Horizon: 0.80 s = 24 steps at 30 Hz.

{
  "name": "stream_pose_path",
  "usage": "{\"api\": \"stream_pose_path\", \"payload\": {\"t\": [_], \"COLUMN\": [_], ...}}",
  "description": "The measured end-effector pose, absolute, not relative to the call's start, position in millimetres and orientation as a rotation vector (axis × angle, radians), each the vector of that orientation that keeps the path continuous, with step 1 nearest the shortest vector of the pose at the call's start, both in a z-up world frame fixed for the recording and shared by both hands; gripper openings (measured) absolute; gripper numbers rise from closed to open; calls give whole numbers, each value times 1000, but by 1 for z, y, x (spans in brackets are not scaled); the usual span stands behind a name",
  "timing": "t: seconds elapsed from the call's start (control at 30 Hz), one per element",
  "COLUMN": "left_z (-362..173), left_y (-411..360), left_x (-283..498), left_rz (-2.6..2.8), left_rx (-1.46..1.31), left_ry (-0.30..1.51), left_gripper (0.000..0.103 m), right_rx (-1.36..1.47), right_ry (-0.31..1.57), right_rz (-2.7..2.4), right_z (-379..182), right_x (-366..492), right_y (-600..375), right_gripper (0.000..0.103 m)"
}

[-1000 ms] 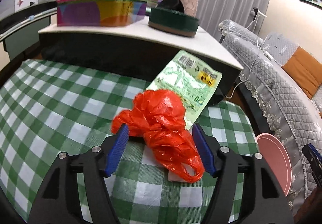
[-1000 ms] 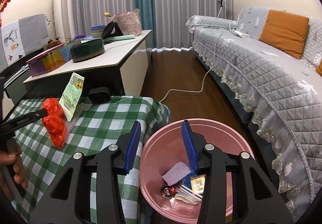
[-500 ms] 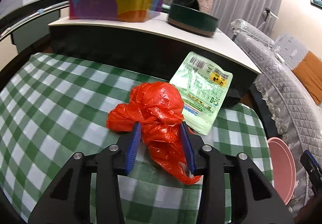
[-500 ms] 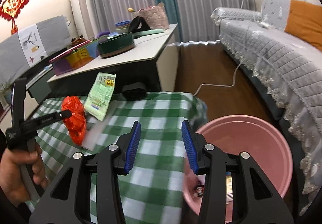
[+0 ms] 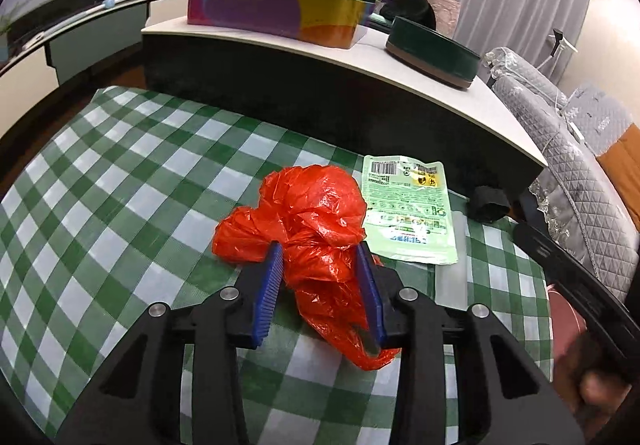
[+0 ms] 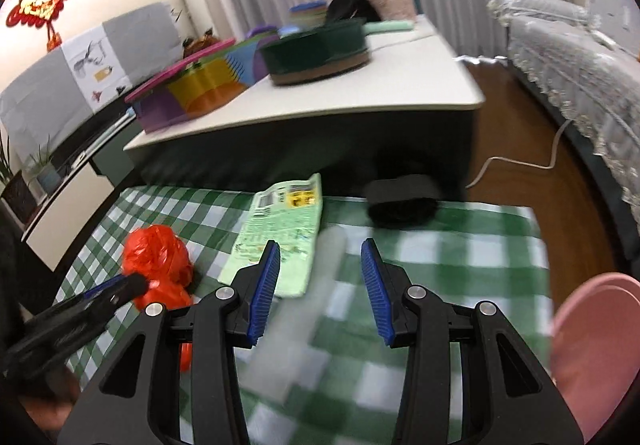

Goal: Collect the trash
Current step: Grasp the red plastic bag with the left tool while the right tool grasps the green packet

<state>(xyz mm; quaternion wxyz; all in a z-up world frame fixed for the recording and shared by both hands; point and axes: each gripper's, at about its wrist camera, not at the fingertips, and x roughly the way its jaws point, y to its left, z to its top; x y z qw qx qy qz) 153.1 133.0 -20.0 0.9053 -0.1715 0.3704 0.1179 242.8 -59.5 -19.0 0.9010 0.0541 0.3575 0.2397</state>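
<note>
Left gripper point(image 5: 320, 257) has just been closing and now pinches the red plastic bag point(image 5: 312, 213); right gripper point(image 6: 320, 257) hovers half-open over a translucent, blurred strip point(image 6: 316, 285), seemingly clear of it.

The right wrist view is smeared, so the pale strip point(image 6: 320, 277) at lower centre stays unreadable, the pink basin point(image 6: 592, 345) is cut by the lower right edge, and the red bag point(image 6: 156, 265) is partly hidden behind the left gripper point(image 6: 132, 287).

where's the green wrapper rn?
Green wrapper lies flat on the checked tablecloth, right of the red bag in the left wrist view, near the table's far edge beside a black object.
</note>
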Motion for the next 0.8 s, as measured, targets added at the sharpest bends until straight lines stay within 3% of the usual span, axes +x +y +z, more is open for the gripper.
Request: {"api": "stream_pose_path", "payload": {"t": [0.47, 0.63, 0.8], "left_z": [-24, -23, -21], "left_y": [138, 140, 137], "left_x": [155, 154, 154], "left_rz": [199, 196, 190], "left_rx": [-386, -396, -389], "left_ry": [792, 789, 784], "left_gripper": [36, 36, 36], "right_rx": [123, 140, 168], "right_ry": [912, 882, 818], "right_rz": [501, 502, 522], "right_z": [-62, -58, -36], "right_x": [323, 316, 296], "right_y": [-6, -10, -26], "right_gripper": [41, 9, 2]}}
